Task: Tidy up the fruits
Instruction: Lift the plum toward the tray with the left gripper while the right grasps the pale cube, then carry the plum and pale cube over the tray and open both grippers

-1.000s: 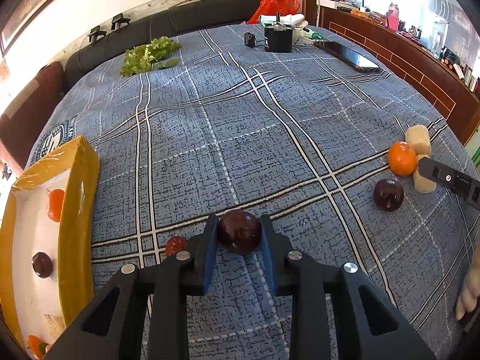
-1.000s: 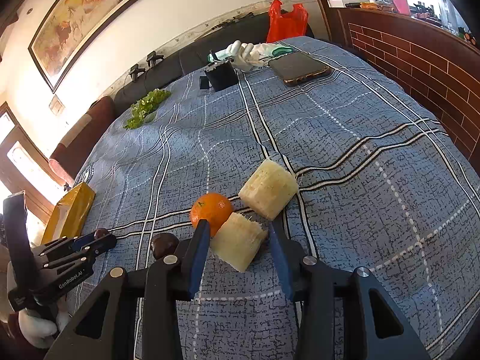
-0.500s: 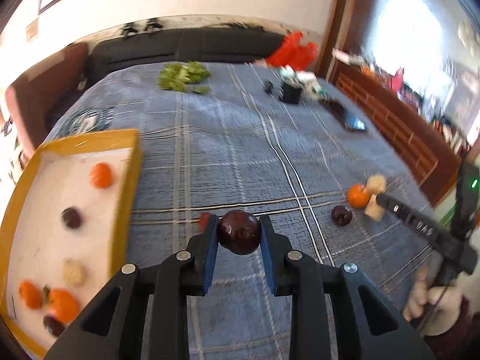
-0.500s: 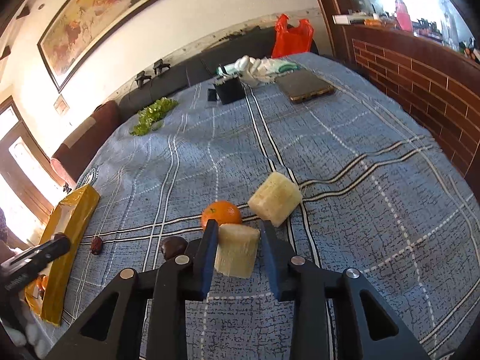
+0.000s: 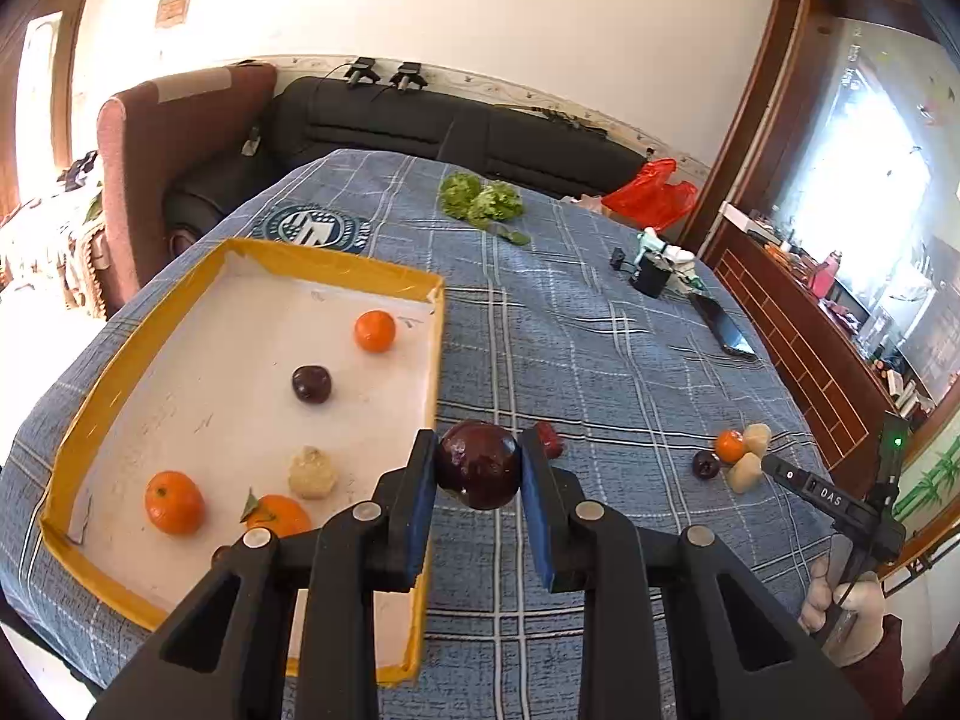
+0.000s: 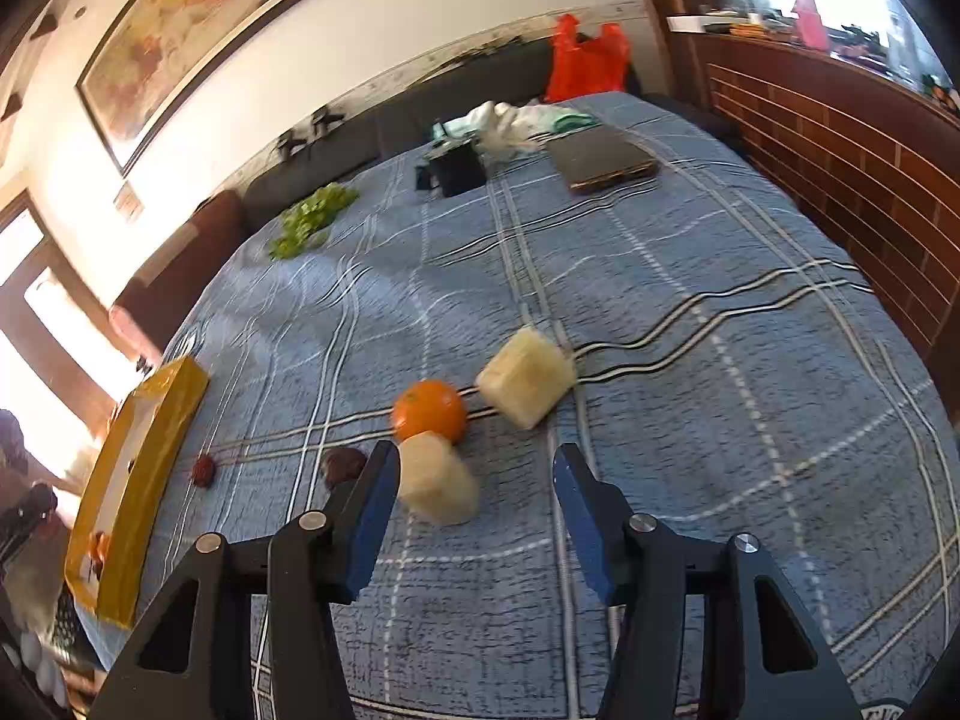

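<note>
My left gripper (image 5: 478,483) is shut on a dark red plum (image 5: 478,465), held above the blue cloth beside the right wall of the yellow tray (image 5: 436,354). The tray holds several oranges, a dark plum (image 5: 311,383) and a pale chunk (image 5: 311,471). My right gripper (image 6: 477,492) is open. A pale chunk (image 6: 437,478) lies on the cloth between its fingers, against the left one. An orange (image 6: 429,410), a second pale chunk (image 6: 525,375) and a dark plum (image 6: 343,462) lie just beyond. The right gripper also shows in the left wrist view (image 5: 780,471).
A small red fruit (image 5: 549,438) lies on the cloth near the tray. Green lettuce (image 5: 480,197), a black box (image 5: 651,276), a phone (image 6: 603,158), gloves and a red bag (image 6: 585,57) sit at the table's far end. A sofa and a brick wall border the table.
My left gripper has lifted and swung left with the plum, bringing the tray into full view. My right gripper, shut on the pale chunk half a second ago, has opened; the chunk lies on the cloth.
</note>
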`<state>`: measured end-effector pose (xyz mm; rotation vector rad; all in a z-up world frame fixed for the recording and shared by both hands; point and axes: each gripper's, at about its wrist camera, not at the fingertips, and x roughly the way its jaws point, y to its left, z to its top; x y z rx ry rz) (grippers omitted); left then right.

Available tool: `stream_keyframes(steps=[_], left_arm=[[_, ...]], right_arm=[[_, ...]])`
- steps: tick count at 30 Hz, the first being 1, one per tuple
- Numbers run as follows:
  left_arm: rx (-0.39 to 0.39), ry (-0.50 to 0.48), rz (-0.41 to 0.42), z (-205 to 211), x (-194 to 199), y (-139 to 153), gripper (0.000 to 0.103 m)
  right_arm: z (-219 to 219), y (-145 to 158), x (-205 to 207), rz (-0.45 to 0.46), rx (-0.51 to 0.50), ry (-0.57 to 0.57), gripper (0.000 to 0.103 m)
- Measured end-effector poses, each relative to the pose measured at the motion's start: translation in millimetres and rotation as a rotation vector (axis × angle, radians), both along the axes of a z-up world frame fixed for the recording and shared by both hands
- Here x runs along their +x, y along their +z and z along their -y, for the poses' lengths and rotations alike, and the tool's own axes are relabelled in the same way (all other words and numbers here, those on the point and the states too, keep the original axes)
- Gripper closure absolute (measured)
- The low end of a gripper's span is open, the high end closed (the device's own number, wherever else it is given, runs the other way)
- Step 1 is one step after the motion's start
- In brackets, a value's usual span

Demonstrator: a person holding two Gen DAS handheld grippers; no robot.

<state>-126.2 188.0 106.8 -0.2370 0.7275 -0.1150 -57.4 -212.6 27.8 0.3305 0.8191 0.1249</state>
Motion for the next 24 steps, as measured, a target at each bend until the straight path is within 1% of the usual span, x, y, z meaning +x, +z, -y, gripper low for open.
stream_keyframes(steps=[2,6,7,8,9,11,14,17,21,24], left_arm=[[0.001,0.012,-0.005,-4.0,-0.7,-0.8,0.077],[0.005,0.045,-0.011,-14.1,-3.0,-2.9,0.077],[0.004,0.058,-0.012,-18.8,-3.9,-4.1,0.077],[0.002,0.071,-0.016,-24.3,-4.9,-5.5,0.077],[0.000,0.082,-0.018,-29.8,-6.2,-6.3,0.077],[-0.004,0.115,-0.022,-42.9,-10.2,-7.5,0.077],[-0.005,0.167,-0.019,-62.4,-15.8,-7.3,0.077],[-0.006,0.213,-0.018,-81.4,-21.6,-8.7,0.077],[-0.031,0.251,-0.023,-97.0,-24.8,-12.1,0.077],[-0.027,0.253,-0.016,-99.0,-29.8,-10.8,0.077]], right_arm=[[-9.7,-2.2,3.8,-0.010,-0.031,0.023,0.040],[-25.6,-6.4,9.3,-0.022,-0.102,0.049,0.040],[-27.5,-6.9,10.4,-0.023,-0.108,0.050,0.045],[-28.9,-7.8,11.4,-0.027,-0.112,0.055,0.066],[-30.0,-7.2,11.1,-0.027,-0.118,0.054,0.068],[-30.6,-5.2,7.9,-0.017,-0.125,0.047,0.069],[-29.6,0.9,1.2,-0.006,-0.111,0.031,0.069],[-37.5,18.1,-10.8,0.032,-0.087,0.042,0.069],[-69.7,45.2,-19.6,0.093,-0.053,0.140,0.069],[-114.8,61.6,-19.7,0.134,-0.008,0.265,0.068]])
